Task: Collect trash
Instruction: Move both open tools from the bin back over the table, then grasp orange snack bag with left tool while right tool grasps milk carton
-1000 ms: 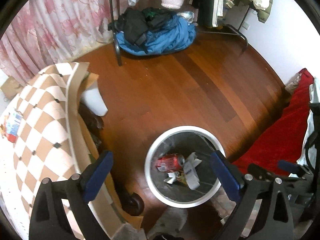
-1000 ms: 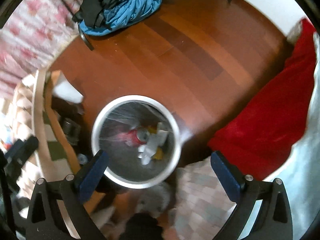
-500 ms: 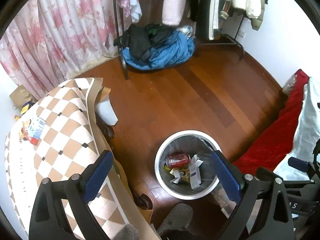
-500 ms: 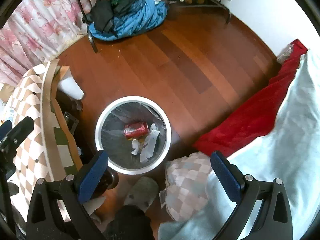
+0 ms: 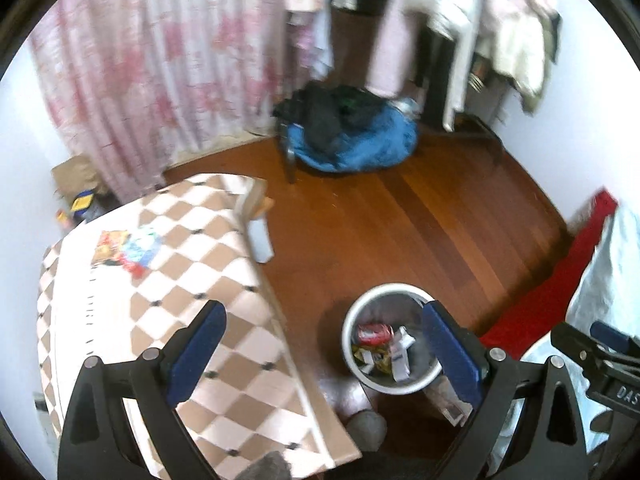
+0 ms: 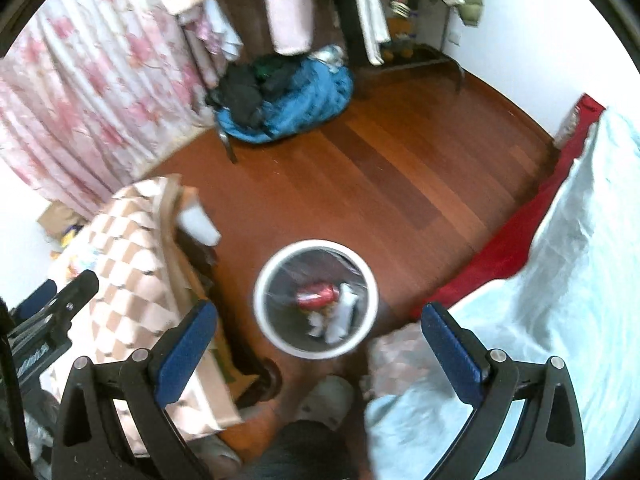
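currently both grippers are up high, looking down at the room. left gripper (image 5: 322, 344) has its blue pads spread wide with nothing between them; right gripper (image 6: 318, 350) is likewise released and empty.

trash bin (image 6: 264, 312) – round, white rim, clear liner – stands on the wood floor (image 6: 380, 184), at 6 o'clock centre of the right wrist view and roughly 5 o'clock in the left wrist view (image 5: 348, 344). inside it: a red can (image 6: 316, 295) lying on its side toward the 12 o'clock edge, with white paper scraps (image 6: 344, 312) just beside it and something yellow underneath, too blurred to name.

checkered table (image 5: 168, 280) fills the 8 o'clock area of the left view; a colourful wrapper (image 5: 128, 252) lies flat on it toward its 10 o'clock end, well apart from the bin.

around the edges: floral curtain (image 5: 160, 72) at 11 o'clock, blue and black clothes pile (image 5: 348, 140) at 12 o'clock on the floor, hanging clothes (image 6: 360, 0) above it, red blanket (image 6: 520, 236) and pale sheet (image 6: 560, 300) at 3–4 o'clock. grey slipper (image 6: 328, 398) on the floor at 6 o'clock, just beside the bin. left view is motion-blurred.
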The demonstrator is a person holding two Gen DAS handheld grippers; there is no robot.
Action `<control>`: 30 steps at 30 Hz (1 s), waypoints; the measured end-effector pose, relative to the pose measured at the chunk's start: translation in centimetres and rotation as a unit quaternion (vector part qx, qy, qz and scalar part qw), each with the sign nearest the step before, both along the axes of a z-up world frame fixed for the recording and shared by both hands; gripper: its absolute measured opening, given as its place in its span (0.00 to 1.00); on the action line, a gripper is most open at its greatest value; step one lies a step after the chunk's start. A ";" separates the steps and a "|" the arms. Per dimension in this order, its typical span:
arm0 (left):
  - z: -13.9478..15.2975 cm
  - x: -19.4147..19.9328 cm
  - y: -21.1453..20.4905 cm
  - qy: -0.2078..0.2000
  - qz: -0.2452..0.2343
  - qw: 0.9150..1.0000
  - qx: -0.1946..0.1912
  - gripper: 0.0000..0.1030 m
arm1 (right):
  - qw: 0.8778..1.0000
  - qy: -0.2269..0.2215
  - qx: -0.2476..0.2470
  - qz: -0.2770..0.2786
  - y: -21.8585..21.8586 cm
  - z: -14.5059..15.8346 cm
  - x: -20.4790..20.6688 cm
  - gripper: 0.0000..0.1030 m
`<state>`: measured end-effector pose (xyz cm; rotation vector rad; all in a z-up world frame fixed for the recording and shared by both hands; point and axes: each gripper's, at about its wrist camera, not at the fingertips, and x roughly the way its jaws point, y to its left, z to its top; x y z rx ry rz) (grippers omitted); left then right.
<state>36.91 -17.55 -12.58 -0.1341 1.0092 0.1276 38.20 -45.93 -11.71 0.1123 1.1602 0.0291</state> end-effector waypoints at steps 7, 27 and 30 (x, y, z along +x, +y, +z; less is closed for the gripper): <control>-2.6 -2.9 14.2 0.021 0.127 0.989 0.070 0.97 | 0.995 0.003 0.033 0.093 12.8 0.0 0.9 1.00; -17.2 -7.7 42.6 0.153 0.316 0.934 0.069 0.97 | 0.964 0.189 0.121 0.139 53.2 -22.4 14.1 0.77; -16.5 -5.4 42.8 0.137 0.302 0.942 0.051 0.97 | 0.965 0.158 0.085 0.194 55.4 -21.9 13.5 0.61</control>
